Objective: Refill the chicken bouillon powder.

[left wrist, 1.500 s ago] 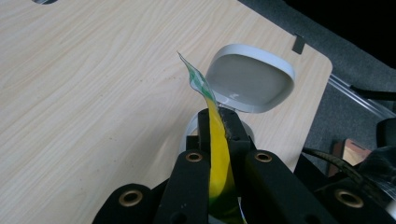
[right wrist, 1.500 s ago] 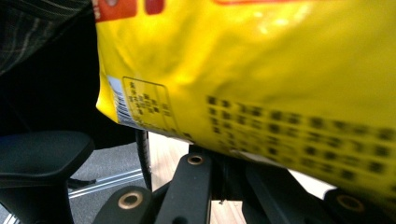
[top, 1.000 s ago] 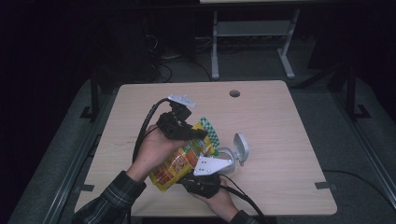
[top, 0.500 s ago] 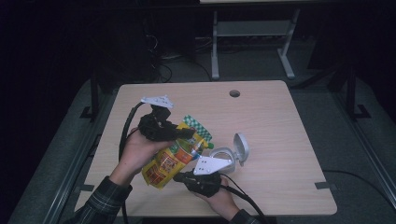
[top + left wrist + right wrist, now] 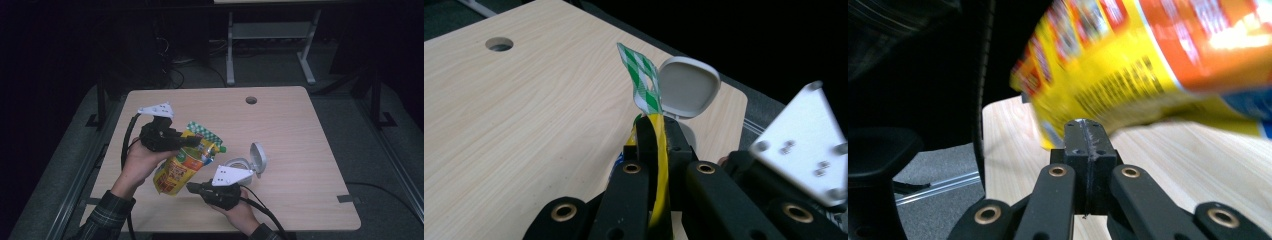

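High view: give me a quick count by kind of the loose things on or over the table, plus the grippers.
Snack pouches: 1, the yellow pouch, clamped in the left gripper
Round white containers with flip lid open: 1, the container
Grippers: 2, the left one and the right gripper
Total: 4

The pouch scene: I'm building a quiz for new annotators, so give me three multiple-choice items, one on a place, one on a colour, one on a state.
1. Where is the round container?
A. right of the pouch
B. by the table hole
C. on the floor

2. The pouch top's check pattern is
A. red and white
B. green and white
C. blue and black

3. The left gripper is
A. open and empty
B. shut on the pouch
C. lying on the table

Answers: A, it sits beside the pouch's right; B, the checks are green; C is wrong, so B, its jaws pinch the pouch edge.
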`<state>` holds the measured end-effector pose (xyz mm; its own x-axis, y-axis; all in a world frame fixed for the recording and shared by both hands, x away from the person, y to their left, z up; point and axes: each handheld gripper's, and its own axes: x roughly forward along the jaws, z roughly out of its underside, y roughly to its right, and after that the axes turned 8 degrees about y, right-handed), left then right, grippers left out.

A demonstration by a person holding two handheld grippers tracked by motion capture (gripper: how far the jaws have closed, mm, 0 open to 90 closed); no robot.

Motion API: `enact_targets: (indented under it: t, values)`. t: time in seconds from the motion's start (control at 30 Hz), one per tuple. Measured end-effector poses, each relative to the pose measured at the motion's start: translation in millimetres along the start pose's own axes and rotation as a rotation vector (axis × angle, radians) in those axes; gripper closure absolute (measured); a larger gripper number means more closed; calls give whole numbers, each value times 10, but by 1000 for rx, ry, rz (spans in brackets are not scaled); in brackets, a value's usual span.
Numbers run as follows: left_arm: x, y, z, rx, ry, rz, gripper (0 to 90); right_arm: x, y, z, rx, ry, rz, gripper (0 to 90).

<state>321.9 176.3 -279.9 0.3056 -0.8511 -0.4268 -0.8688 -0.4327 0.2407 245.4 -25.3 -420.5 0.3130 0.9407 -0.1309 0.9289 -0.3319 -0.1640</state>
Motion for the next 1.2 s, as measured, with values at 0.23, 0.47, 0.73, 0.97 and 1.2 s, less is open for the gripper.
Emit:
enact_targets:
  t: [0.23, 0.47, 0.73, 0.97, 1.2]
  values:
    - [23, -118, 39, 7, -10, -23, 898, -73, -28, -70, -25, 15, -9, 900]
    - [55, -182, 46, 14, -11, -34, 898, -167, -2, -84, -33, 6, 0, 900]
    - [124, -268, 49, 35, -14, -54, 897, -392, 56, 24, -23, -42, -3, 900]
    - [175, -353, 67, 50, -24, -66, 896, -586, 55, 38, -21, -55, -9, 900]
    - [222, -426, 100, 56, -33, -74, 895, -734, 104, 89, -12, -78, 4, 900]
